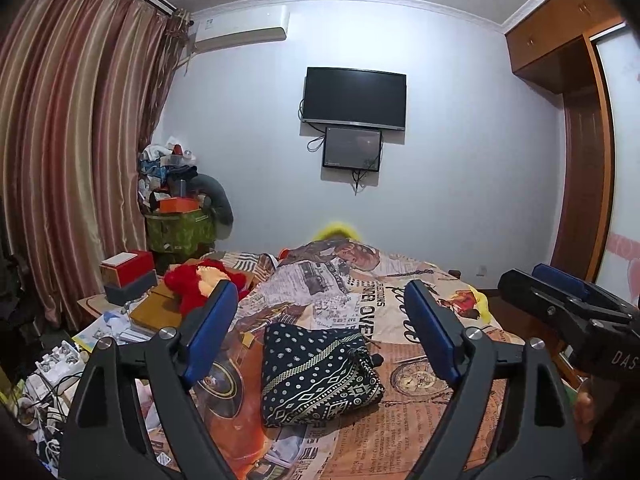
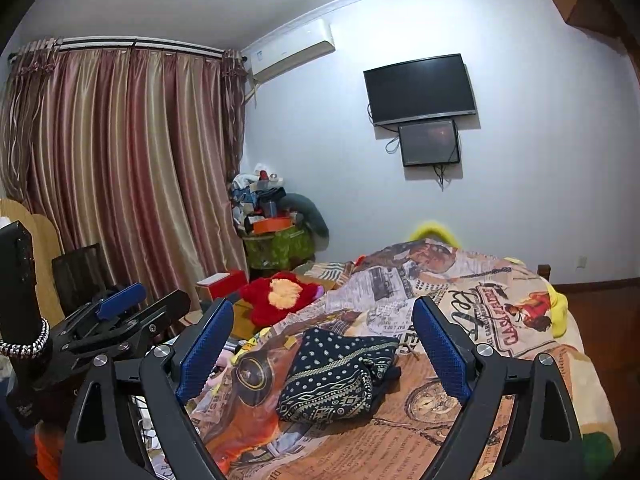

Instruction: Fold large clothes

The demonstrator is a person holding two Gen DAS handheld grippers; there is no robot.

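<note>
In the far corner beside the striped curtain stands a green patterned storage bin, heaped above its rim with an orange box, a dark bottle-like thing, crumpled cloths and a grey pillow-like roll that droops over its right side; what lies deeper in the bin cannot be told. On the low surface left of the bed sits a red-and-white box on top of a dark grey box, both closed. The task's thing, a dark navy garment printed with white dots and bands of diamond and zigzag pattern, lies folded into a thick, roughly rectangular bundle on the near part of the bed, on the newspaper-print bedspread; its layers are uneven, with a loose corner and a short cord showing at its right edge, and in the right wrist view the bundle looks slumped, its upper fold overhanging the lower. A red plush toy rests at the bed's left edge, well apart from the garment. The left gripper hovers in front of the bundle with its blue-padded jaws spread wide and nothing between them, not touching the cloth. The right gripper is likewise wide open and empty, apart from the garment
</note>
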